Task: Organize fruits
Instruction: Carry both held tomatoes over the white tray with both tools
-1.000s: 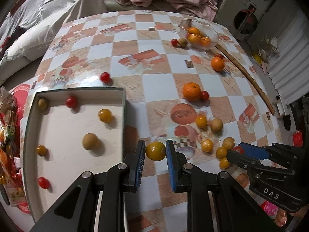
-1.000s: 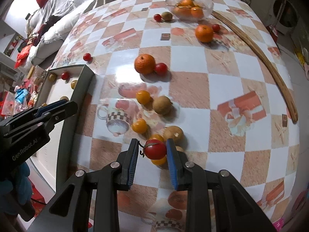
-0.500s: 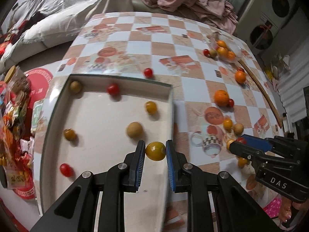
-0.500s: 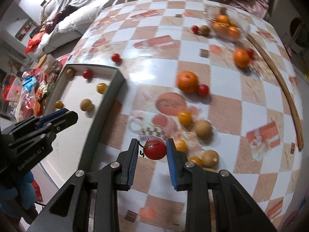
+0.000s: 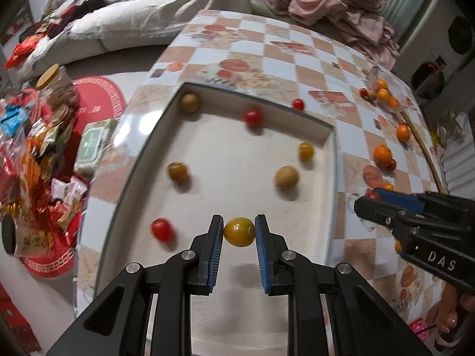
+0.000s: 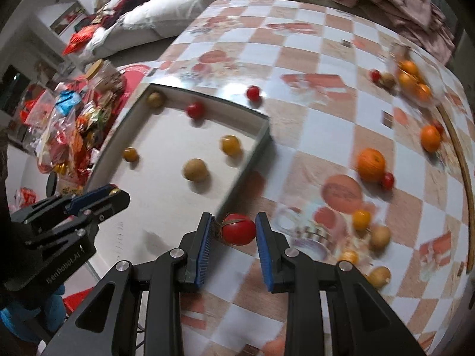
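My left gripper is shut on a yellow tomato and holds it above the white tray. The tray holds several small fruits: red tomatoes, yellow ones and a tan round fruit. My right gripper is shut on a red tomato with a stem, above the tray's right rim. The right gripper also shows at the right of the left wrist view. The left gripper shows at the left of the right wrist view.
Loose fruit lies on the checkered table: an orange, small yellow and tan fruits, a red tomato beyond the tray. A glass bowl of oranges stands far right. Snack bags pile left of the table.
Both grippers moved left with their fruit. The left gripper now hangs over the tray's middle; the right one has come from the loose fruit to the tray's right rim.
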### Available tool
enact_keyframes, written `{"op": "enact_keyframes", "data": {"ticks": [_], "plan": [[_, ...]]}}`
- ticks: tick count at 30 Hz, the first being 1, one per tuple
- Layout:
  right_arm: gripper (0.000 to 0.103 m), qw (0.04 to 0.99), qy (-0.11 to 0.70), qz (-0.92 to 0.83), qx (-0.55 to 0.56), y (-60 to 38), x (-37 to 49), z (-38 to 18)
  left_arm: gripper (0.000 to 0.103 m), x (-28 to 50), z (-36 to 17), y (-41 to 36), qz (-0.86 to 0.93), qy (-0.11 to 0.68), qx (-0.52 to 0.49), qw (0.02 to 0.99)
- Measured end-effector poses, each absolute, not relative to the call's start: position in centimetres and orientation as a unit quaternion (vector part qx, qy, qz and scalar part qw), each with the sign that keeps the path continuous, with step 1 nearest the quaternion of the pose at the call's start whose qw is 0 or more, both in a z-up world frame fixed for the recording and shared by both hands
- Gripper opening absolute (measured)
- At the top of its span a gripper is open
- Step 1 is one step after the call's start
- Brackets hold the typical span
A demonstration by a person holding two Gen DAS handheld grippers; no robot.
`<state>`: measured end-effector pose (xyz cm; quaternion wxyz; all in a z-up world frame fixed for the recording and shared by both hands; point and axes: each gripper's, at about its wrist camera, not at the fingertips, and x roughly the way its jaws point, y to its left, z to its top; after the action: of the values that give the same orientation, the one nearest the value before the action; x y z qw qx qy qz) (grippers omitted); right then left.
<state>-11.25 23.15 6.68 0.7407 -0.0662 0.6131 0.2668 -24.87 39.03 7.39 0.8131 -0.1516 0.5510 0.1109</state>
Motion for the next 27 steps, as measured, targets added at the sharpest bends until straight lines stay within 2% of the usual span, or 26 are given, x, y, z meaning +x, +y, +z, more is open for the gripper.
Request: {"op": "enact_keyframes", "data": {"ticks": [13, 27], "plan": [[0.032, 0.714, 0.617, 0.317, -0.097, 29.7, -12.1, 5.2, 0.023, -28.9, 5.7, 42.9, 0.16, 0.56, -0.169, 0.795], [0.032, 0.7, 0.629, 0.317, -0.119, 32.1, -12.4, 2.6, 0.023, -29.6, 3.3, 43.7, 0.175, 0.577, -0.17, 0.779]]}}
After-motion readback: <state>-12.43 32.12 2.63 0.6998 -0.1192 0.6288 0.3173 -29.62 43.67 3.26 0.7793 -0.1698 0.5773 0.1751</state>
